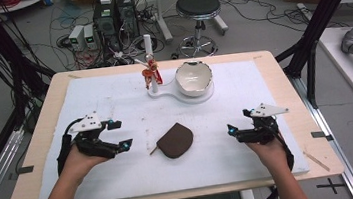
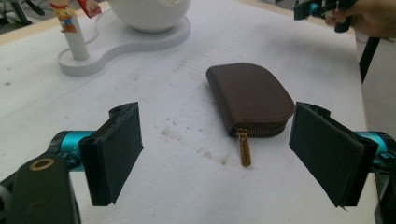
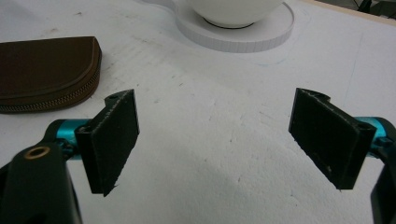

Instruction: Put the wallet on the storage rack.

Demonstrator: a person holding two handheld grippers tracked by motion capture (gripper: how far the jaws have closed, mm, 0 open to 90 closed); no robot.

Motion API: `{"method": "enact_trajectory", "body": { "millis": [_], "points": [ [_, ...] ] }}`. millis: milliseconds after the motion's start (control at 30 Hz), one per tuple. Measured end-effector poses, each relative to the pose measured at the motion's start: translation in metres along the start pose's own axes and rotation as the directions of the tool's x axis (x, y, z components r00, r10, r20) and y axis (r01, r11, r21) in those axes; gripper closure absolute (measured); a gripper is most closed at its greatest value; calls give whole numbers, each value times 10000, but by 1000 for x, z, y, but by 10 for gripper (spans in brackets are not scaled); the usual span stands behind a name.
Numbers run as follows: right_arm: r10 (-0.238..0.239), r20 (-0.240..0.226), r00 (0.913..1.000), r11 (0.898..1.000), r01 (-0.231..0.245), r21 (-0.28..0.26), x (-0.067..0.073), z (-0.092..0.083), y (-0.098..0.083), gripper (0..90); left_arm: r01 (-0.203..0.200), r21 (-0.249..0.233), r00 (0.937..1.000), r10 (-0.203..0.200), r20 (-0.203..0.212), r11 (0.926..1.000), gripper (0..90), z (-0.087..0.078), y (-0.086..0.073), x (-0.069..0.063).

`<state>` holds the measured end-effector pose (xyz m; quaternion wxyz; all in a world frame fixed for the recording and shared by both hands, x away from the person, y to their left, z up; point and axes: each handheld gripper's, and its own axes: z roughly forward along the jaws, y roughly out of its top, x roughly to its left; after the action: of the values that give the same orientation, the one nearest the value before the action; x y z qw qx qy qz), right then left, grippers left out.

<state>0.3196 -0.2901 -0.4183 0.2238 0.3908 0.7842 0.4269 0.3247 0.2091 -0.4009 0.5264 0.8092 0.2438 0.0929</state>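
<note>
Both hand-held grippers, left (image 1: pixel 118 134) and right (image 1: pixel 237 123), rest wide open on the tabletop (image 1: pixel 113 94), flanking the brown pouch (image 1: pixel 175 140). A shallow pinch on its smooth, rounded flap risks slipping, or just shoving it sideways.

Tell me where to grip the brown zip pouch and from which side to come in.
Judging by its pose, take the brown zip pouch across its flat body, coming from the left with the left hand-held gripper. It lies flat, closed, between both open grippers, its zip pull pointing toward the left one, whose jaws stand wide enough to straddle an edge.

High view overhead, facing forward-down; gripper views low, close; all share brown pouch (image 1: pixel 175 140).
</note>
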Motion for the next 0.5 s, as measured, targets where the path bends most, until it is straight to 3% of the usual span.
{"method": "enact_trajectory", "body": {
  "millis": [200,367,500],
  "points": [
    [-66,-36,10000,10000,66,7,0,0,1,161,81,312,9999,-84,87,9995,172,15,-4,-7],
    [-120,-81,9999,9999,120,11,2,1,1,161,-48,779,10000,43,66,9970,174,30,-9,-15],
    [-153,-97,9998,9999,154,42,2,2,1,161,-243,1274,9993,203,324,9916,178,46,-13,-24]
  ]
}}
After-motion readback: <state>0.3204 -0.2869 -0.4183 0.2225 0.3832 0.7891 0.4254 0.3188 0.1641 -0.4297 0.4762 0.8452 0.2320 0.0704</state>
